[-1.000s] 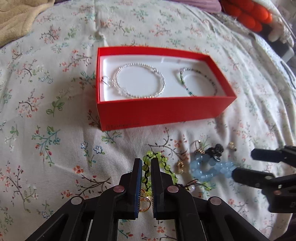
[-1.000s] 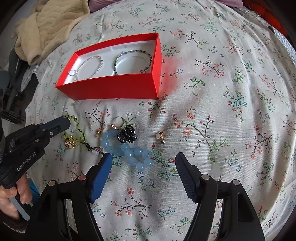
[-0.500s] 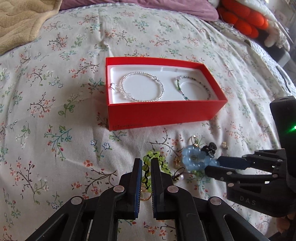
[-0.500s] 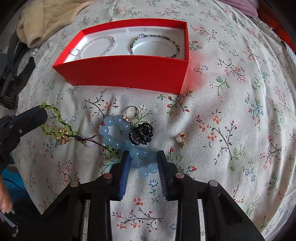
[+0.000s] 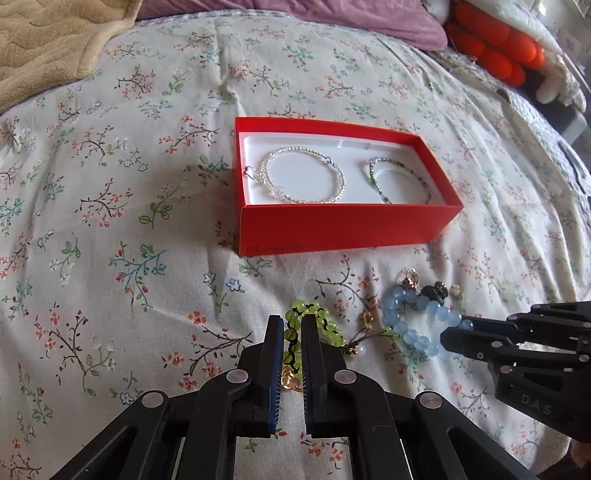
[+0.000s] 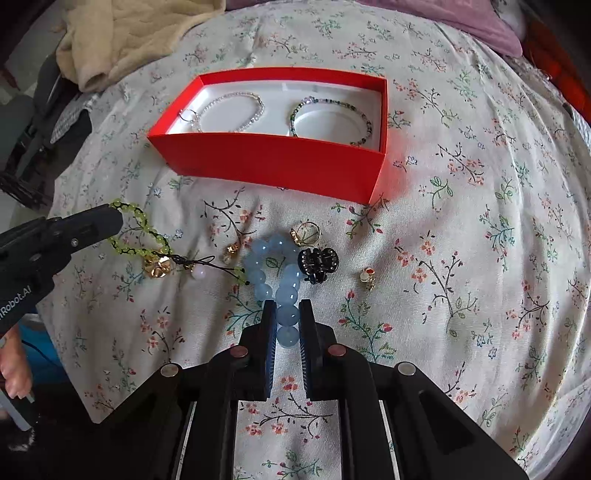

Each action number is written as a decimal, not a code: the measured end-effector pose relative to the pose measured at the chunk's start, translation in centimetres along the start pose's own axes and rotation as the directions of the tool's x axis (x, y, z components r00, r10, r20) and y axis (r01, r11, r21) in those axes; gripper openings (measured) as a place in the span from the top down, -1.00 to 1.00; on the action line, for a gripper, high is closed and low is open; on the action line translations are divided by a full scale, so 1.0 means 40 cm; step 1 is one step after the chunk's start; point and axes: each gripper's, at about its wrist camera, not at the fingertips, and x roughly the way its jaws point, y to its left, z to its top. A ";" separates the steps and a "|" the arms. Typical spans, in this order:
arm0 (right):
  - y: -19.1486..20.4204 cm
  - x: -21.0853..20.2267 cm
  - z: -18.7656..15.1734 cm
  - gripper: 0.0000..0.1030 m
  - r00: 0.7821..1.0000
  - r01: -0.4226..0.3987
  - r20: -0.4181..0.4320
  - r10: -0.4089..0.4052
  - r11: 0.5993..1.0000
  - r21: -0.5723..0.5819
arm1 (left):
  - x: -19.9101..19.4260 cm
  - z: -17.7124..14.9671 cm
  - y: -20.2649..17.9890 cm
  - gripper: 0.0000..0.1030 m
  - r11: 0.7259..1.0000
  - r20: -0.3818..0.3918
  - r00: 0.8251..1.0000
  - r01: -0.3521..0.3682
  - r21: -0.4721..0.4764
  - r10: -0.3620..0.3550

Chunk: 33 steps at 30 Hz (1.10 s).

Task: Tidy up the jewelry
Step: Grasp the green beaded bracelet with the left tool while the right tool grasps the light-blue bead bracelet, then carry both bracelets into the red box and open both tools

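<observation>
A red box (image 5: 347,225) on the floral bedspread holds a silver bracelet (image 5: 306,201) and a dark green beaded bracelet (image 5: 373,181). In front of it lie loose pieces. My left gripper (image 5: 293,319) is shut on a light green beaded bracelet (image 6: 155,240), whose gold charm rests on the cloth. My right gripper (image 6: 287,302) is closing, and its pads press the near end of a blue bead bracelet (image 6: 258,275). Beside the blue beads lie a black claw clip (image 6: 318,262), a gold ring (image 6: 306,232) and a small earring (image 6: 368,276).
A beige blanket (image 5: 48,40) lies at the far left, a purple pillow (image 5: 332,18) at the back and an orange plush thing (image 5: 495,48) at the far right. A person's hand (image 6: 14,373) shows at the lower left. The bed edge drops off at the left.
The right gripper's jaws went from wide open to closed around the blue bead bracelet's near end. The left gripper kept its hold on the green bracelet and drew back a little.
</observation>
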 end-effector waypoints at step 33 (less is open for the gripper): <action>-0.053 -0.236 0.117 0.76 0.954 -0.162 0.273 0.127 0.981 0.110 | -0.141 0.157 -0.082 0.94 0.986 0.255 0.958 0.154 -0.062 -0.133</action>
